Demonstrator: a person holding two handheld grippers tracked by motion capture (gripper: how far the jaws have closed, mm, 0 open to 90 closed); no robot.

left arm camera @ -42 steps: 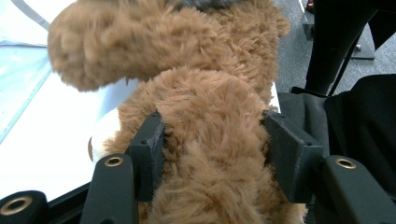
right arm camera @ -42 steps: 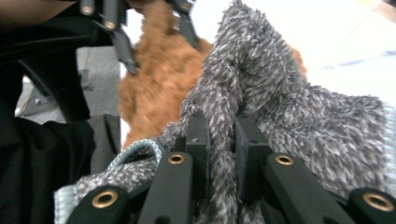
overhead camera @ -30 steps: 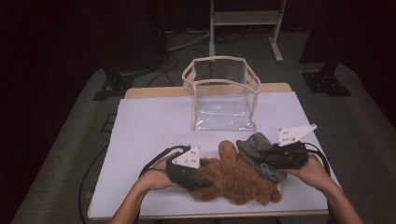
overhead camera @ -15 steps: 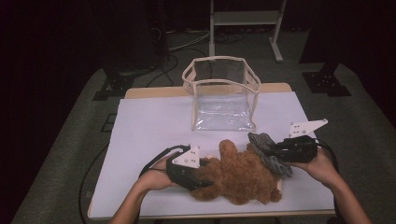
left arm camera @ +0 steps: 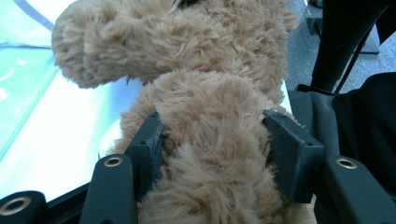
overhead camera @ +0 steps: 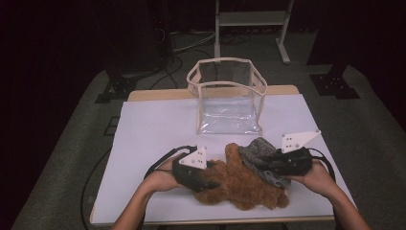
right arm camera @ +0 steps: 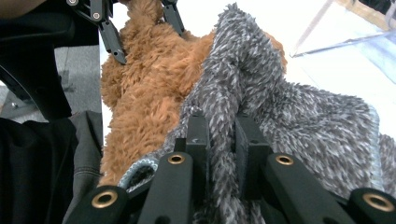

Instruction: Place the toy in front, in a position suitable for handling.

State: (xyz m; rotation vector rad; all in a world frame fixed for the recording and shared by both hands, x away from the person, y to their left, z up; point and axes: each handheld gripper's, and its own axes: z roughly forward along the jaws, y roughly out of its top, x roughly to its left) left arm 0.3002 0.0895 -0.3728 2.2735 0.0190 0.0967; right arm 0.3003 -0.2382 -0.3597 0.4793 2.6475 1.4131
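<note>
Teddy bear, brown and shaggy, lies on the near part of the white table, between my two hands. My left gripper has its jaws partway closed on the bear's plush body, both pads pressing into the fur from either side. Grey fuzzy garment drapes over the bear's right end, and my right gripper pinches a fold of it, jaws almost together with the knit squeezed between them. In the high view that right gripper sits at the bear's right, the left one at its left. Beyond the bear, farther up the table, stands a clear plastic bag with a beige rim, open at the top.
</note>
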